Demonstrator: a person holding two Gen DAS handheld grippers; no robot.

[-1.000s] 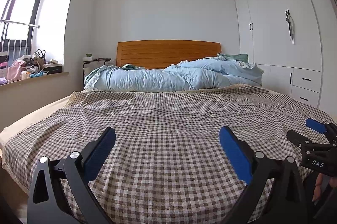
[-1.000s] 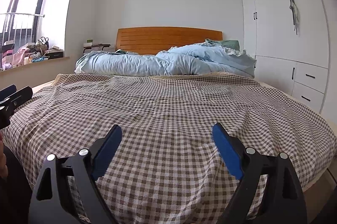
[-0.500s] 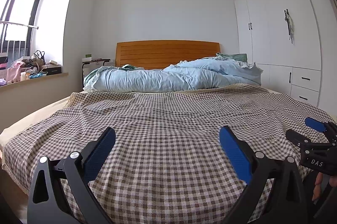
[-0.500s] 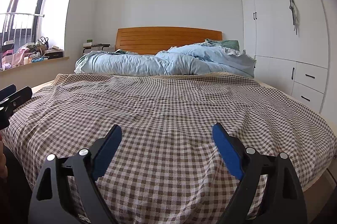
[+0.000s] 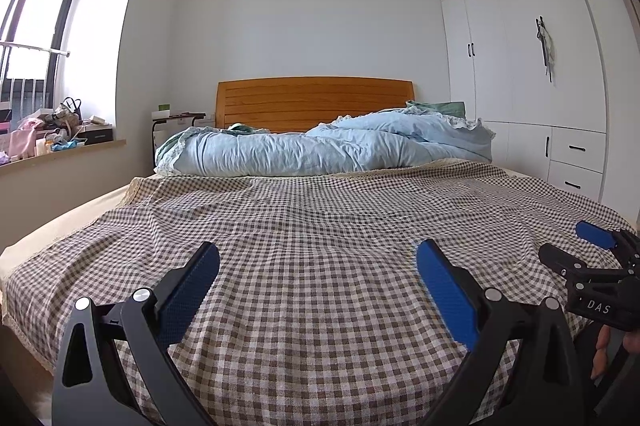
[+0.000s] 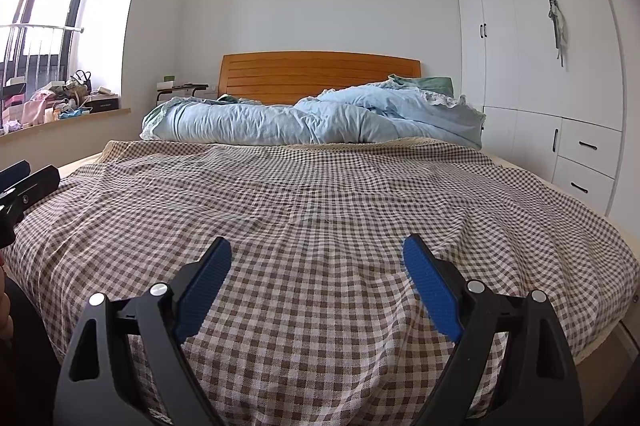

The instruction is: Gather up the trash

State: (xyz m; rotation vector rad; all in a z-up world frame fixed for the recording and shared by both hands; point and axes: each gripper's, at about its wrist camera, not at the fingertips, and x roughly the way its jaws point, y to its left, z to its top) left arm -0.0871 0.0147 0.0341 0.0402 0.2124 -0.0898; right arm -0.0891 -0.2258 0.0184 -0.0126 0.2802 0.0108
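Here, the biggest thing before me is the bed [image 5: 320, 218], spread with a brown-and-white checked cover [image 6: 320, 209] that runs from my grippers up to a rumpled pale blue duvet [image 5: 320, 149] heaped across the far end. Behind the duvet stands a wooden headboard [image 5: 312, 97], and a green pillow [image 6: 432, 83] shows at its right. A white wardrobe [image 5: 520, 65] with drawers fills the right wall. On the left, a window ledge [image 6: 60, 117] carries a clutter of bags, boxes and small items; whether any of it is the trash I am after I cannot tell, and I see no loose rubbish on the cover. A small side table [image 5: 176, 117] sits between ledge and headboard.

My left gripper [image 5: 318, 278] hangs over the near edge of the bed, its blue pads [image 5: 192, 286] spread wide with nothing between them. My right gripper [image 6: 316, 274] is beside it, spread wide likewise and empty, touching nothing.
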